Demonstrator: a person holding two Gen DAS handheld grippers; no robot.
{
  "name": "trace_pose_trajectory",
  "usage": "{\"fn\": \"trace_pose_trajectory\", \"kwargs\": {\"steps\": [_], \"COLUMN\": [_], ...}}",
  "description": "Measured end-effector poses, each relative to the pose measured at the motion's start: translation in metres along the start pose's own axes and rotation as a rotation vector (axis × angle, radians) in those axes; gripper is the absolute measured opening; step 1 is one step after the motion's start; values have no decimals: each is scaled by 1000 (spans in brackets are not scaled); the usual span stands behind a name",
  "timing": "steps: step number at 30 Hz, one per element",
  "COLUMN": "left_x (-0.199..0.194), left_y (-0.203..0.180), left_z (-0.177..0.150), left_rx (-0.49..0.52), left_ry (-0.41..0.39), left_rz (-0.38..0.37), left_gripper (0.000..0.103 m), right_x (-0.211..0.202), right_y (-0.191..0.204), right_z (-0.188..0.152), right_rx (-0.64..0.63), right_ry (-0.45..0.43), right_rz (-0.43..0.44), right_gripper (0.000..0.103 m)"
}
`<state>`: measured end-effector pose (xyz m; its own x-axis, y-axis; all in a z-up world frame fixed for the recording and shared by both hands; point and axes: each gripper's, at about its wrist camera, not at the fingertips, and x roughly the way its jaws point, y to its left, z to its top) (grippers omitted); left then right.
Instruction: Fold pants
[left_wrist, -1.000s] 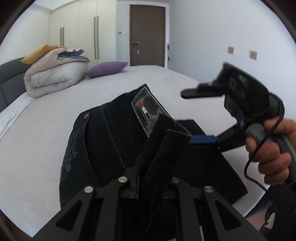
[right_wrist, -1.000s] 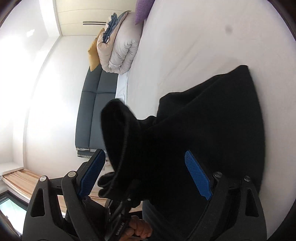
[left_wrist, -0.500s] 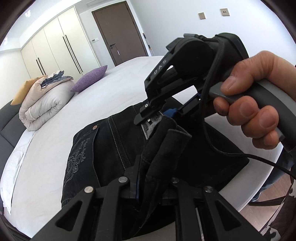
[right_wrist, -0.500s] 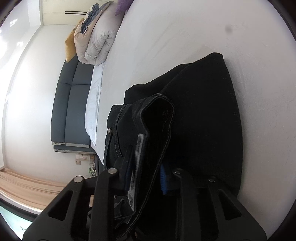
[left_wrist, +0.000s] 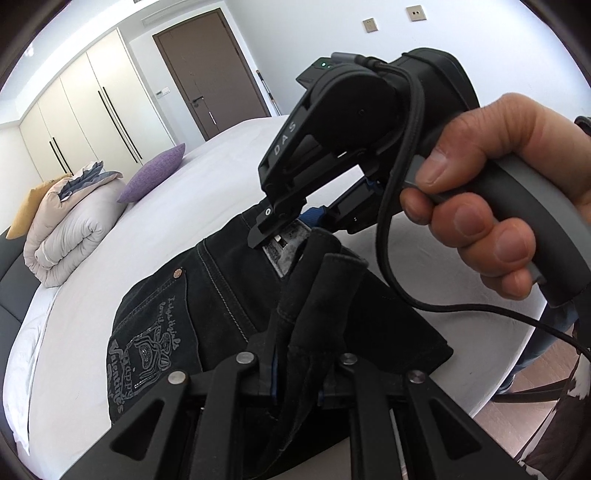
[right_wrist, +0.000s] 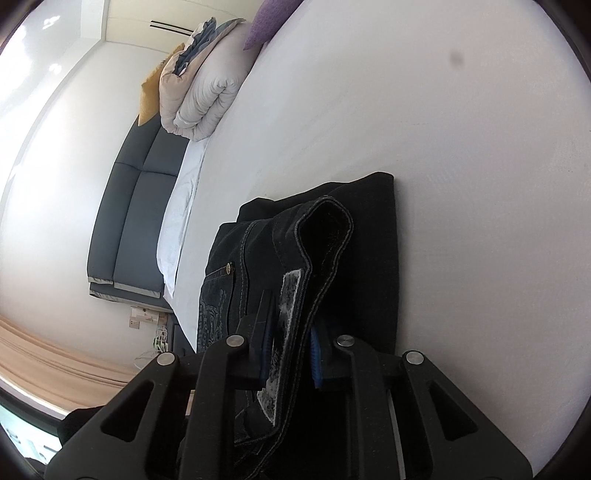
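Dark denim pants (left_wrist: 207, 295) lie partly folded on the white bed (left_wrist: 207, 192), with an embroidered back pocket facing up. My left gripper (left_wrist: 295, 369) is shut on a bunched fold of the pants' edge, held up from the bed. My right gripper (right_wrist: 290, 347) is shut on the waistband by the leather label (right_wrist: 286, 332); in the left wrist view it (left_wrist: 284, 225) is seen from the side, held in a hand, pinching the waistband just beyond my left gripper. The pants (right_wrist: 354, 236) hang between both grippers.
A rolled duvet (left_wrist: 70, 221) with a purple pillow (left_wrist: 153, 173) and a yellow pillow lies at the bed's head. A dark headboard (right_wrist: 129, 221) stands behind. Wardrobes and a brown door (left_wrist: 207, 70) are at the far wall. The bed edge and wooden floor (left_wrist: 517, 398) are at right.
My right gripper was open beside the pants; it moved in and shut on the waistband at the label. My left gripper kept its hold and lifted slightly.
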<state>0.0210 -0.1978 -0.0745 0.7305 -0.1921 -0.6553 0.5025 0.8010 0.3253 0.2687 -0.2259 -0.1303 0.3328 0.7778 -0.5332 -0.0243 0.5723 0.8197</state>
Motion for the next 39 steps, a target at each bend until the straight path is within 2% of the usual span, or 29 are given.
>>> {"fn": "trace_pose_trajectory", "kwargs": {"steps": [1,6,11,14,16,17,18,19,20,21,22,23,25,26,27,28,30,31,33,34,35,36,39], "left_x": [5,-2,10,12,10,7,3,-4,-15,-25,-33,-40,-46,-46,-43,-38,-25,-19,3,12,21,33,63], "left_y": [10,1,17,22,31,38,45,53,63,71,79,88,111,125,142,156,190,205,231,240,249,258,279], "left_z": [3,-2,-8,-13,-14,-14,-14,-14,-16,-18,-20,-22,-28,-31,-34,-36,-38,-39,-37,-35,-35,-34,-33], "left_rx": [-1,17,5,-32,-74,-104,-129,-156,-188,-211,-232,-256,-320,-363,-408,-444,-516,-542,-586,-599,-611,-625,-656], "left_ry": [1,-3,6,-2,2,5,2,-11,-40,-65,-82,-88,-93,-87,-75,-64,-37,-28,7,31,51,72,122], "left_rz": [-2,-18,-37,-49,-72,-92,-113,-134,-156,-161,-165,-179,-221,-230,-236,-246,-261,-273,-309,-311,-326,-358,-397], "left_gripper": [14,14,16,21,32,48,70,80,96,100,100,100,96,86,72,63,35,31,10,4,4,4,4], "right_x": [-1,-10,-10,-4,-7,-9,-13,-18,-26,-34,-43,-53,-65,-68,-67,-63,-50,-43,-30,-23,-18,-16,-15], "right_y": [-1,-4,-16,-27,-28,-29,-28,-28,-27,-25,-24,-23,-12,-3,7,15,25,25,22,18,13,7,-10], "right_z": [-1,-7,-10,-9,-9,-9,-8,-8,-8,-9,-9,-10,-13,-15,-20,-24,-34,-39,-50,-53,-56,-57,-56], "right_rx": [-3,-27,-31,4,25,37,46,51,49,47,50,54,26,1,-33,-56,-72,-66,-51,-47,-36,-23,5], "right_ry": [-4,-26,-43,-44,-45,-46,-51,-60,-80,-101,-127,-153,-160,-152,-135,-107,-52,-26,18,37,55,60,57], "right_rz": [-1,-14,-34,9,23,20,17,9,-9,-32,-59,-67,-15,-2,9,12,-1,3,1,-28,-56,-66,-24], "right_gripper": [15,15,15,15,17,18,21,24,26,33,45,46,45,43,36,26,15,12,12,12,9,0,0]}}
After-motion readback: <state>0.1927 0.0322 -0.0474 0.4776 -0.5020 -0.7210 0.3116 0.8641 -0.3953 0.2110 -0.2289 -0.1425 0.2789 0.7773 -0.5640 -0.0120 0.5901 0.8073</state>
